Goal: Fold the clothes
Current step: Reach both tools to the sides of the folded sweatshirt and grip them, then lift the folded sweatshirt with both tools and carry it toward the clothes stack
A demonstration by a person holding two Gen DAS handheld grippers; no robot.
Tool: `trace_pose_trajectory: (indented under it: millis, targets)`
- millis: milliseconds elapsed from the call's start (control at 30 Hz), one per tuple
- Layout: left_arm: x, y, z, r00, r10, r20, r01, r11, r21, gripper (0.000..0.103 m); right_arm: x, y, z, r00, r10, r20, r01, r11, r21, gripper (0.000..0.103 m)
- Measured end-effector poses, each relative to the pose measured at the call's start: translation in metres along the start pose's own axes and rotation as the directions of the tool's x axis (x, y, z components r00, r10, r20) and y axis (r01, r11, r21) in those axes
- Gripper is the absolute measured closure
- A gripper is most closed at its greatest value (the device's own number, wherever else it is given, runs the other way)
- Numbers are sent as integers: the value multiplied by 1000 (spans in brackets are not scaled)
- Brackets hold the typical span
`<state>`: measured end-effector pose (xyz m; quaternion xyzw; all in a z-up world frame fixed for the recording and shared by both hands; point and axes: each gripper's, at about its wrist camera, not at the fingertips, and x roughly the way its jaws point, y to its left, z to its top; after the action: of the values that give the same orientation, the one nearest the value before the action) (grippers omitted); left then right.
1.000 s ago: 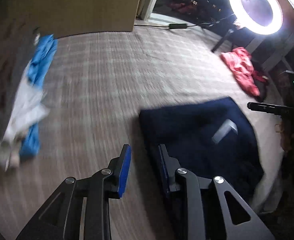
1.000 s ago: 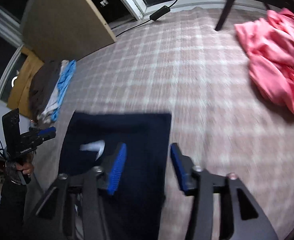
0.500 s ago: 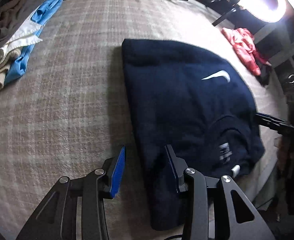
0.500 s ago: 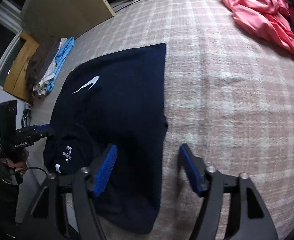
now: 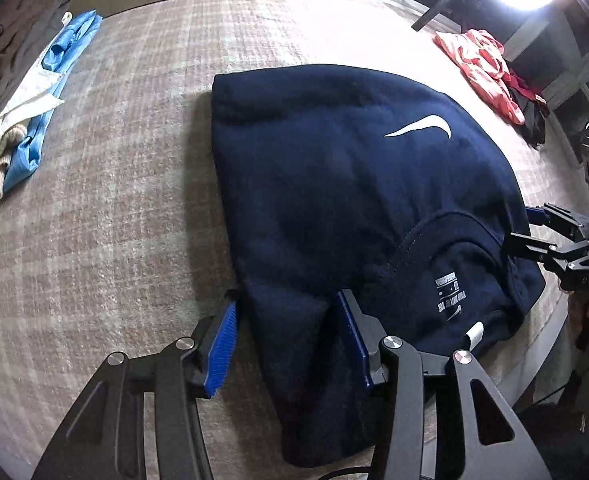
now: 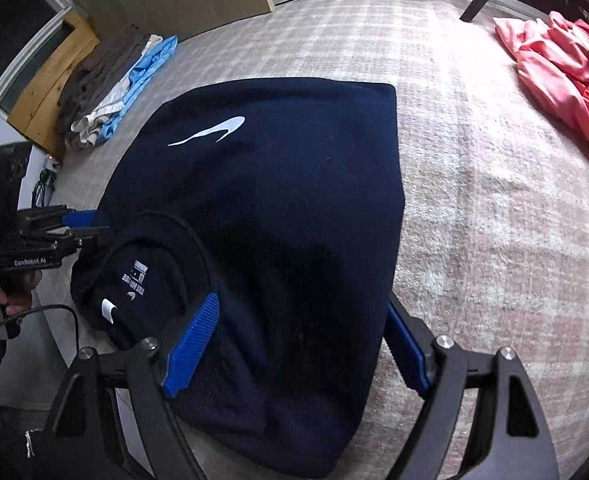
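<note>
I hold both grippers over navy Nike sweatshirt [image 5: 334, 184] on plaid bedspread [image 5: 134, 200]. Left gripper [image 5: 286, 344], right gripper [image 6: 298, 344] opening, unclenched, straddling near shoulders. Risk: pinching single layer, skewing fold.

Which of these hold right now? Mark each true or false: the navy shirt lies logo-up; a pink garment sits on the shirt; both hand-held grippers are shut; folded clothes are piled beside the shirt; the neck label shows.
1. The navy blue cotton T-shirt lies with its white swoosh logo facing up. True.
2. The crumpled pink garment sits on the shirt. False: it lies apart on the plaid blanket.
3. Both hand-held grippers are shut. False: the left hand-held gripper and right hand-held gripper are opening, each straddling a shirt edge.
4. The pile of folded blue, white and brown clothes lies apart beside the shirt. True.
5. The neck label print shows. True.
</note>
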<state>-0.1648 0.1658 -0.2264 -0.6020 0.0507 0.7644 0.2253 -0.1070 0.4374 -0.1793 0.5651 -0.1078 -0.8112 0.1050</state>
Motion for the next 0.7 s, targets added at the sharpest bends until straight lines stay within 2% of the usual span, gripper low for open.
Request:
trace_pose_trajectory:
  millis: [67,100,133,267,333,467,567,633,667,700]
  targets:
    - [-1,2,-5,1000,14,11,-14,1000,19,63,-1,0,-1,1000,8,9,-8,1000,-1,27]
    - [-1,1,-5,1000,17,10,-17,1000,24,67,-1,3,-3,1000,3,8,-3,1000,-20,38]
    - [0,0,-4,1000,18,5,-18,999,27,69,0,7,-4,1000,-3,0,3,999,-46,43]
    - [4,-10,-3,999,33,-3,-33,998,61,74,3,19,-7,999,-44,-11,42,989,-139,43]
    - [5,-13,-2,1000,23,-6,-22,998,66,82,3,18,-8,999,-41,-13,39,988,-148,42]
    - [8,-18,-1,999,30,-15,-29,998,64,84,0,11,-9,1000,-16,-13,14,994,-109,42]
    - [9,-23,-1,999,46,-19,-45,996,75,87,1,8,-7,1000,1,-27,-3,998,-68,35]
    - [10,-26,0,999,48,-26,-46,996,76,90,2,14,-7,999,-22,-31,20,997,-74,35]
    - [10,-27,0,998,49,-29,-47,996,79,91,2,15,-8,999,-34,-26,31,996,-81,38]
    - [11,-28,0,998,52,-30,-49,995,84,91,2,17,-10,999,-43,-21,41,995,-96,48]
